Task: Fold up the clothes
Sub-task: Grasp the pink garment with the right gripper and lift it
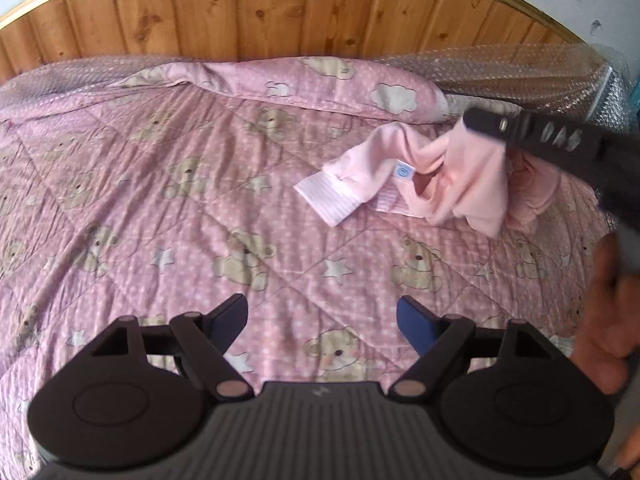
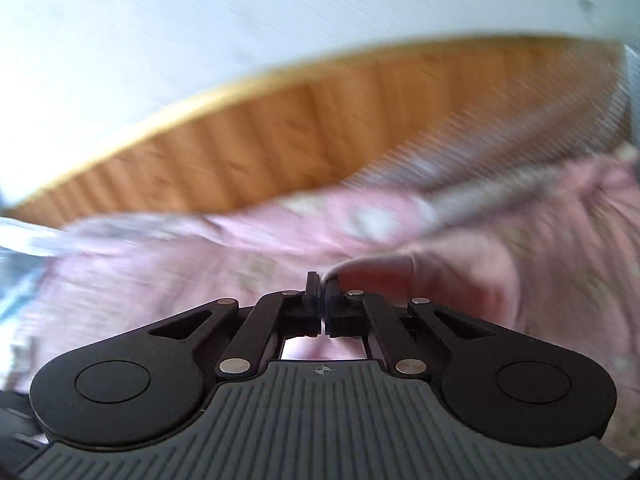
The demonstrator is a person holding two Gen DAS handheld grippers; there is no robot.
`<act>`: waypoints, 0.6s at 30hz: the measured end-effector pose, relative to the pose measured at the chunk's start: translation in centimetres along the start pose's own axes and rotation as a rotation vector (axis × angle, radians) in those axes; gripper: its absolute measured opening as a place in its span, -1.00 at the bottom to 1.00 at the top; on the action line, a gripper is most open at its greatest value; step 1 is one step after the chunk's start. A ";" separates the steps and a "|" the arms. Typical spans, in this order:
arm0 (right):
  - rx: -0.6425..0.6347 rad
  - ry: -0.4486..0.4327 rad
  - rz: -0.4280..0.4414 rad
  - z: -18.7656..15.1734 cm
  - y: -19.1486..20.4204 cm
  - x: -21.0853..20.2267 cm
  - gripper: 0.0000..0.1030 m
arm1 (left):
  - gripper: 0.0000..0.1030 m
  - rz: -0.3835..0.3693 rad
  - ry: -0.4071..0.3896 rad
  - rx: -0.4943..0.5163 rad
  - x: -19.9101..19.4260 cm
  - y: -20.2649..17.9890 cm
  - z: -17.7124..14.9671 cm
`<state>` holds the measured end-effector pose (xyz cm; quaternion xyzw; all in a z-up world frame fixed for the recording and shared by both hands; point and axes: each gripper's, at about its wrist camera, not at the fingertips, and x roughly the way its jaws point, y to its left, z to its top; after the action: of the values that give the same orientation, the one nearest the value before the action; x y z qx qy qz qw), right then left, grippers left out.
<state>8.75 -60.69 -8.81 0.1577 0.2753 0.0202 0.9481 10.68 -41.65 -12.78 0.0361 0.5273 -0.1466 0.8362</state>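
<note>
On pink bedspread (image 1: 180,208), crumpled pink garment (image 1: 420,176).

Ahead of your left gripper (image 1: 322,320) and to the right of its spread jaws, the crumpled pale pink cotton garment (image 1: 420,176) lies on the teddy-bear-print quilted bedspread (image 1: 180,200), before the knotty pine plank headboard (image 1: 280,12).

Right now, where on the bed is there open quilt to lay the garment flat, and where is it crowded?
Free: the wide stretch of teddy-bear quilt left of the pink garment, from the pillow ridge down to the open left gripper. Crowded: the right side, where the right gripper is shut on the garment, beside bubble wrap.
</note>
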 end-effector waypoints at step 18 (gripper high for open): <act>-0.163 0.320 0.249 -4.8 23.6 4.6 -0.24 | 0.62 0.121 -0.081 -0.220 -8.9 19.5 -7.8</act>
<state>11.22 -36.31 -7.67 0.1083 0.3984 0.1840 0.8920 5.78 -19.50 -10.12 -0.0301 0.5030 -0.0383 0.8629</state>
